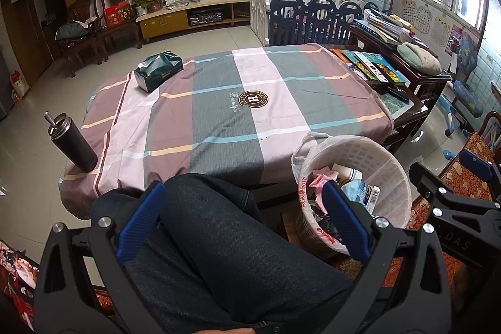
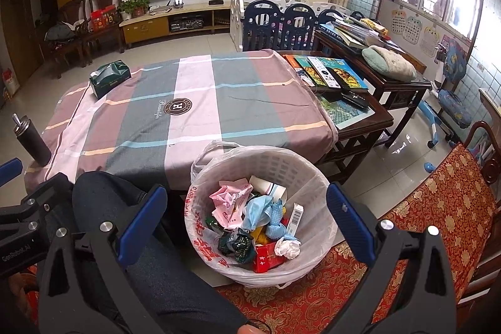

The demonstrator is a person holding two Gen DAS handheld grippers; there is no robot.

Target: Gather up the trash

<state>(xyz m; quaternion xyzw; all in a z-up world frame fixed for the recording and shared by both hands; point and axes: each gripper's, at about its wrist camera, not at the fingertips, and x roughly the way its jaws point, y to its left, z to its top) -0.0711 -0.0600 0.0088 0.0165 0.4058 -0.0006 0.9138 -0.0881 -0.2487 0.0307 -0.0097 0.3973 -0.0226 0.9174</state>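
Your left gripper (image 1: 242, 221) hangs over your knee with its fingers spread wide and nothing between them; your right gripper (image 2: 247, 224) is just as wide apart and empty, poised directly above the waste basket (image 2: 316, 177). The trash (image 2: 250, 215) already sits inside that basket: pink wrappers, a blue mask, a paper cup, a red packet, a crumpled tissue. The tablecloth (image 1: 219, 102) beyond the basket shows no loose litter, so the collecting looks essentially done. If you find more, carry it over the basket's rim and let go only once it is inside the liner, whose handles flop at the basket's far edge. Left of the basket, leave the tissue box (image 1: 158, 71) and the dark flask (image 1: 73, 143) alone. Your knee (image 1: 200, 224) crowds the basket's left side.
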